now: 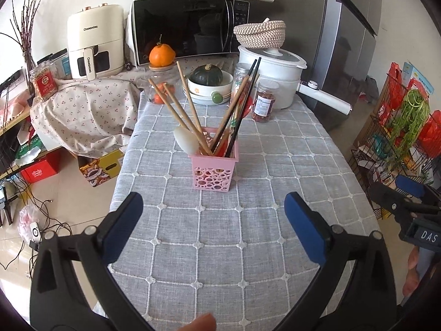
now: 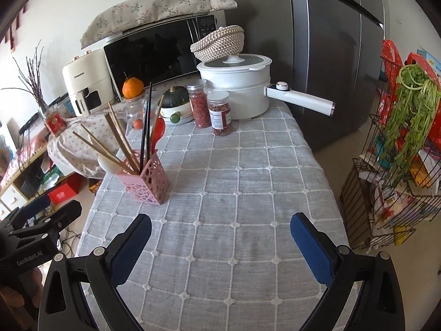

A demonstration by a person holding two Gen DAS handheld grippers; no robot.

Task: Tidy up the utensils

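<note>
i hold my left gripper [image 1: 213, 215] and right gripper [image 2: 220, 234] spread wide, empty, near the pink utensil holder [image 1: 213, 172] full of chopsticks [image 1: 190, 110].

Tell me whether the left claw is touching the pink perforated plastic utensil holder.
Apart. In the left wrist view, the open left claw sits short of the pink perforated plastic utensil holder, with bare tablecloth between.

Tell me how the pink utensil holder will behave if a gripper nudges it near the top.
The pink utensil holder looks tall, narrow, thin plastic, so probably light. The chopsticks and spoons lean far above its rim, so it likely tips rather than slides. The tablecloth may grip its base.
</note>
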